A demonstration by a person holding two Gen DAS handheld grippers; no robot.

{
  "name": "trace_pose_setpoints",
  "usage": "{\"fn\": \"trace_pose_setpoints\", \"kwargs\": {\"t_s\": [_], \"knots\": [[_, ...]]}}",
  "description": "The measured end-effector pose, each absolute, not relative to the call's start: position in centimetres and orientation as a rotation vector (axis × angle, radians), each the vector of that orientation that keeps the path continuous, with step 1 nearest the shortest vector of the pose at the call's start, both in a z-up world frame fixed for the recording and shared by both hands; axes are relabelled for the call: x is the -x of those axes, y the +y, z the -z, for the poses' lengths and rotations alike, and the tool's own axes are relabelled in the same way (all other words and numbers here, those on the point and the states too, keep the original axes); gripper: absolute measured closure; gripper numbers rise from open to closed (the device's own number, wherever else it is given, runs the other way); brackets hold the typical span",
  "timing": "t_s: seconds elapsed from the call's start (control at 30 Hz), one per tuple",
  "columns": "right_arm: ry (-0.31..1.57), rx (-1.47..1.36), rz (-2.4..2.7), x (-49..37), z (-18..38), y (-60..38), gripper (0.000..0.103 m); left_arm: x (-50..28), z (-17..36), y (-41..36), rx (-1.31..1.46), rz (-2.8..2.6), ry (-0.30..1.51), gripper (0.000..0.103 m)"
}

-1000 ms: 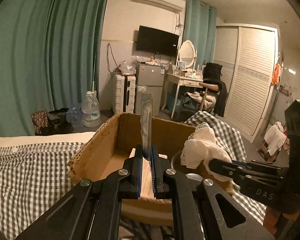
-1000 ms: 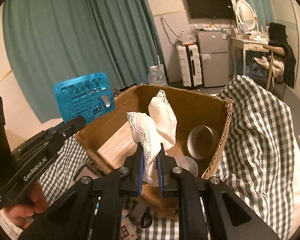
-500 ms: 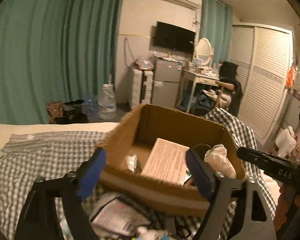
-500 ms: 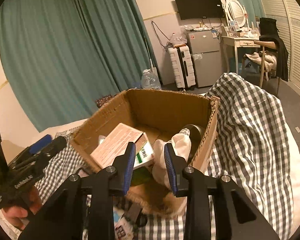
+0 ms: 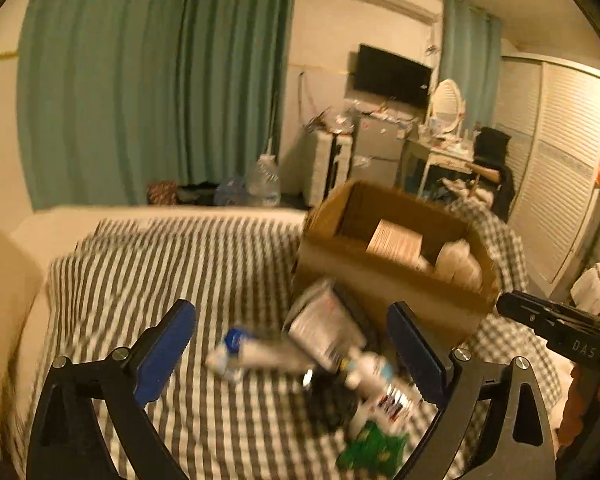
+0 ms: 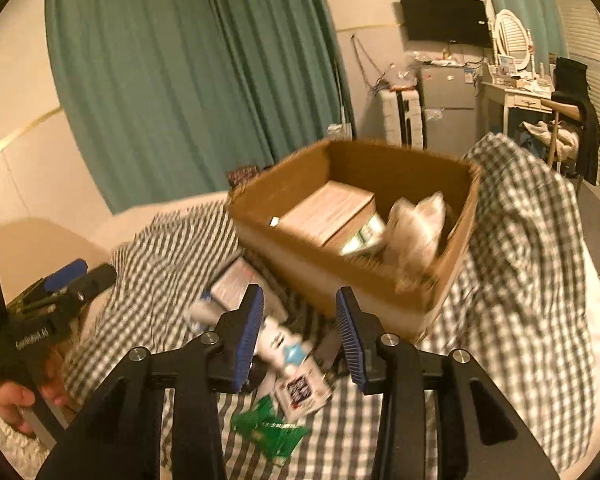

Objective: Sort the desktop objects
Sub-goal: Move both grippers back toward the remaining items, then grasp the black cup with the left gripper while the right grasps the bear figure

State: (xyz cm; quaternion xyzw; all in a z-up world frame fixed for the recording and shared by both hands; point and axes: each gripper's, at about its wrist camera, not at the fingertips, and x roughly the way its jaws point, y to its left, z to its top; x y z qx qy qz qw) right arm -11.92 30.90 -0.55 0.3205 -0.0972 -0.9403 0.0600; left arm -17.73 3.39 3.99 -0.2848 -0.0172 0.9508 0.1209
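A cardboard box (image 5: 380,280) (image 6: 340,276) stands on the checked cloth. Inside it lie a brown package (image 6: 328,212) and a white lace cloth (image 6: 420,216). In front of the box is a blurred pile: a tube with a blue cap (image 5: 252,354), a flat packet (image 5: 324,328), a small white bottle (image 6: 284,344) and a green packet (image 6: 268,428). My left gripper (image 5: 288,320) hovers over the pile, its jaws wide and opening, with nothing between them. My right gripper (image 6: 300,304) hangs above the bottle, its jaws also opening and holding nothing.
The checked cloth (image 5: 160,272) covers a bed and bunches up high to the right of the box (image 6: 532,216). A hand (image 6: 8,400) holds the left gripper at the lower left. Green curtains, a suitcase, a fridge and a dressing table stand behind.
The left gripper let go of the blister pack and the right let go of the white cloth, which now lies in the box. Both drew back from the box to the pile, jaws opened.
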Motion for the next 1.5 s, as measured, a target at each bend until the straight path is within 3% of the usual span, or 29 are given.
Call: {"fn": "trace_pose_setpoints", "kwargs": {"t_s": [0.23,0.43,0.47,0.5,0.53,0.57,0.8,1.0,1.17,1.3,1.33,1.5], "knots": [[-0.306,-1.085,2.804,11.9,5.9,29.3,0.065,16.7,5.0,6.3,0.988,-2.706,-0.092,0.004],[-0.364,-1.162,2.789,12.8,8.5,30.4,0.065,18.3,9.6,9.3,1.033,-2.631,-0.036,0.008],[-0.374,-1.17,2.785,13.0,8.7,30.4,0.065,18.7,10.3,9.7,1.038,-2.608,-0.03,0.013],[-0.379,-1.175,2.778,13.3,8.9,30.5,0.065,19.0,10.7,9.9,1.046,-2.595,-0.024,0.032],[-0.377,-1.179,2.773,13.7,9.1,30.4,0.065,19.5,11.4,10.2,1.072,-2.573,-0.006,0.058],[-0.371,-1.182,2.769,13.9,9.2,30.2,0.065,19.9,11.9,10.3,1.095,-2.565,0.02,0.067],[-0.205,-1.206,2.701,17.0,11.0,26.5,0.061,19.3,11.3,7.7,1.071,-2.583,-0.034,0.073],[0.007,-1.129,2.718,18.1,11.5,22.9,0.034,19.2,10.8,4.7,1.083,-2.639,-0.086,0.075],[-0.017,-1.216,2.712,19.4,13.1,23.3,0.033,19.0,12.1,5.3,1.114,-2.615,-0.057,0.074],[-0.052,-1.258,2.7,20.1,13.7,23.9,0.033,19.3,12.9,5.1,1.116,-2.606,-0.111,0.068],[-0.051,-1.271,2.695,20.3,13.8,23.9,0.033,19.6,13.2,5.0,1.134,-2.591,-0.127,0.062],[-0.056,-1.288,2.681,20.4,14.1,24.0,0.034,19.6,14.5,4.7,1.143,-2.576,-0.178,0.06]]}}
